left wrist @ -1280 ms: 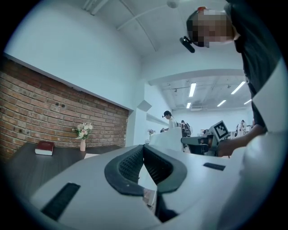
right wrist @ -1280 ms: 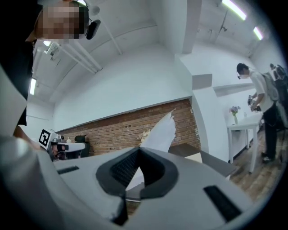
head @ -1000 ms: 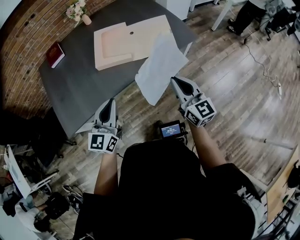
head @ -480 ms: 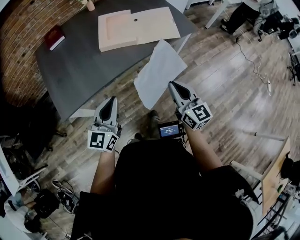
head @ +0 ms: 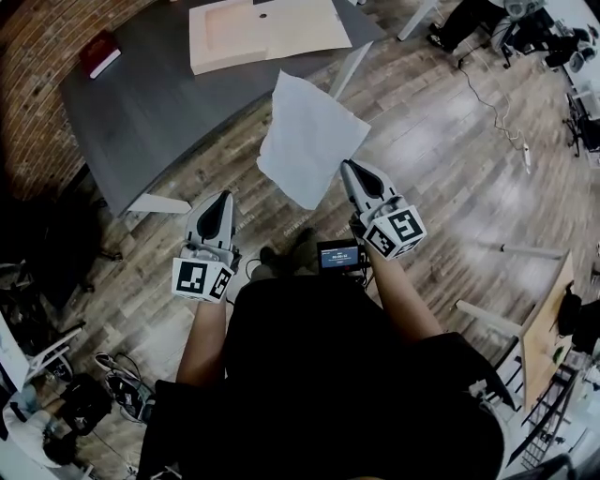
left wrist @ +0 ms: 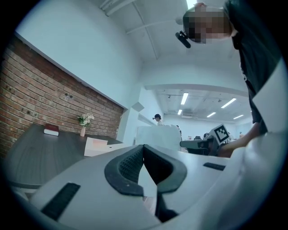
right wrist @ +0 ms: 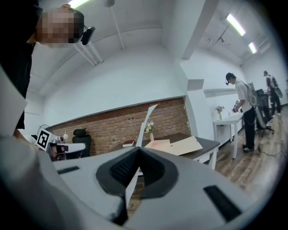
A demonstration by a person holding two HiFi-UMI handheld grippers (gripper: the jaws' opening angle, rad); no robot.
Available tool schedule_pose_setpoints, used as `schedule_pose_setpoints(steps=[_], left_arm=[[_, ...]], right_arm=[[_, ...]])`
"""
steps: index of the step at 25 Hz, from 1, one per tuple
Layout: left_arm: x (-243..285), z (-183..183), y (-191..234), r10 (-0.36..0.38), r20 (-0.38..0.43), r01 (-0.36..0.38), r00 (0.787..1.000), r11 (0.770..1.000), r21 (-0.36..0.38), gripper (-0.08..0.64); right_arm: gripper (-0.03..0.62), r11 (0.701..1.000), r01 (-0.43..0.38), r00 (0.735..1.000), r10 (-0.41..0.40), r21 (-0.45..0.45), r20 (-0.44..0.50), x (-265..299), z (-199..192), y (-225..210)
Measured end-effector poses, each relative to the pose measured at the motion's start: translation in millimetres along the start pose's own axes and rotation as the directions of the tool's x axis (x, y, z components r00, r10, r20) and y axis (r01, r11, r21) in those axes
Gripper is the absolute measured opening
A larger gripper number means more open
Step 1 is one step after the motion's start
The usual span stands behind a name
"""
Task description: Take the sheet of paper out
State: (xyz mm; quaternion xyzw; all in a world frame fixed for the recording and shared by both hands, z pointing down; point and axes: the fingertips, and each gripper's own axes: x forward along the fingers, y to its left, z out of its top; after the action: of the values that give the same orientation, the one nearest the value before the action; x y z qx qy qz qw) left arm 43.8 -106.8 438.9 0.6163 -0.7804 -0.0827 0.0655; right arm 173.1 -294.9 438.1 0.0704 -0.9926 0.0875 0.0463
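Changed since the earlier frame: both grippers drawn back from the dark grey rectangular table, which now lies farther ahead of them. The white sheet of paper has come along and hangs over the wooden plank floor, clear of the table edge
Left gripper: jaws pressed together, nothing seen between them, well apart from the sheet
Sheet: fans out ahead of the right gripper's tips, one corner pinched
Right gripper: jaws clamped on that corner
Open tan cardboard folder: on the table, far ahead of both tools
Judgement: removal looks complete; the sheet is free of the folder
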Motion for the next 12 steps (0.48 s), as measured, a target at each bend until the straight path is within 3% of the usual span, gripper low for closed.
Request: schedule_pose_setpoints(steps=[12], left_arm=[[31.7, 16.9, -65.5, -0.022, 0.006, 0.022, 1.0, 0.999, 0.037, -0.005]], right_arm=[[0.002, 0.998, -0.052, 0.998, 0.05, 0.031, 0.046, -44.1, 14.3, -31.5]])
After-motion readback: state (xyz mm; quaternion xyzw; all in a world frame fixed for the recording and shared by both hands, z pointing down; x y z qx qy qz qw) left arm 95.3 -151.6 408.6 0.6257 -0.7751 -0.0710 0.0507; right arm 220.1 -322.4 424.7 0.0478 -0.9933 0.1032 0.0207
